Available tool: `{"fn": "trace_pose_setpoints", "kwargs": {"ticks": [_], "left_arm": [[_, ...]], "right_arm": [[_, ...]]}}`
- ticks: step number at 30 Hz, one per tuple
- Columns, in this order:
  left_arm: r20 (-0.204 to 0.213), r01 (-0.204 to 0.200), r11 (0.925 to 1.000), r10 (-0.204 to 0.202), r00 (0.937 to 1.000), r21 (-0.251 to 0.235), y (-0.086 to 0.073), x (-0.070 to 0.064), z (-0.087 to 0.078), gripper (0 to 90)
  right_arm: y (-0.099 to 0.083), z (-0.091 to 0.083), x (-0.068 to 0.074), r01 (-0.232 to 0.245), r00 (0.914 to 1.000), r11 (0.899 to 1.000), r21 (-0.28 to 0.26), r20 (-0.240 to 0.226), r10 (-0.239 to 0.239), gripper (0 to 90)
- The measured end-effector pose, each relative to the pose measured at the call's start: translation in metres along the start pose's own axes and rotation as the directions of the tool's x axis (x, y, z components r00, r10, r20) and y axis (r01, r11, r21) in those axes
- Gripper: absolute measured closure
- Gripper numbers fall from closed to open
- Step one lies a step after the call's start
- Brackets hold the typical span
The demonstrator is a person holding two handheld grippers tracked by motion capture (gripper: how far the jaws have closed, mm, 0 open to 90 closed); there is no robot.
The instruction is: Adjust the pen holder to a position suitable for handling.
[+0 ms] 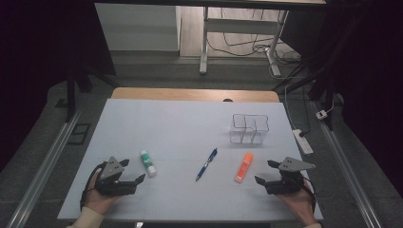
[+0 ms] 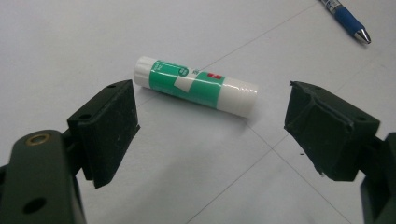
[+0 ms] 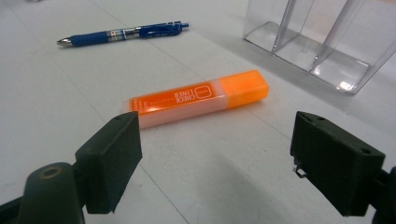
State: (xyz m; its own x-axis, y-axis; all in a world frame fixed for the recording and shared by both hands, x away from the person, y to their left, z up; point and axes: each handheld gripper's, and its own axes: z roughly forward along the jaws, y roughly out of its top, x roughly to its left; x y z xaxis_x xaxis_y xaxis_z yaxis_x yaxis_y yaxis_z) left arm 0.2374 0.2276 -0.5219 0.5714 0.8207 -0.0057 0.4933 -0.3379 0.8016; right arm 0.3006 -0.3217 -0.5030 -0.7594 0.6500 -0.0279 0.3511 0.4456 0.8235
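A green-and-white glue stick [image 1: 148,163] [image 2: 195,85] lies flat on the white table, just beyond my left gripper [image 1: 133,171] [image 2: 212,133], whose jaws stand wide open and empty. An orange highlighter [image 1: 244,166] [image 3: 198,97] lies flat just ahead of my right gripper [image 1: 266,172] [image 3: 217,156], also open with nothing between its jaws. A blue pen [image 1: 206,164] [image 3: 122,33] [image 2: 348,18] rests between the two items. A clear plastic organiser [image 1: 249,128] [image 3: 322,39] with compartments stands upright behind the highlighter.
The white table top [image 1: 180,123] ends in a wooden edge [image 1: 195,94] at the back. A power strip [image 1: 302,141] lies on the floor off the right side. Desk legs and cables [image 1: 247,45] stand farther back.
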Motion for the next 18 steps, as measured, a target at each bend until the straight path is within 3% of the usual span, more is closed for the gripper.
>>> {"fn": "trace_pose_setpoints", "kwargs": {"ticks": [18], "left_arm": [[0.009,0.023,0.9995,-0.023,0.9997,0.021,-0.0023,0.0035,0.0046,17.0]], "right_arm": [[-0.0021,0.0042,0.0016,0.008,1.0000,1.000,0.028,-0.004,-0.008,18.1]]}}
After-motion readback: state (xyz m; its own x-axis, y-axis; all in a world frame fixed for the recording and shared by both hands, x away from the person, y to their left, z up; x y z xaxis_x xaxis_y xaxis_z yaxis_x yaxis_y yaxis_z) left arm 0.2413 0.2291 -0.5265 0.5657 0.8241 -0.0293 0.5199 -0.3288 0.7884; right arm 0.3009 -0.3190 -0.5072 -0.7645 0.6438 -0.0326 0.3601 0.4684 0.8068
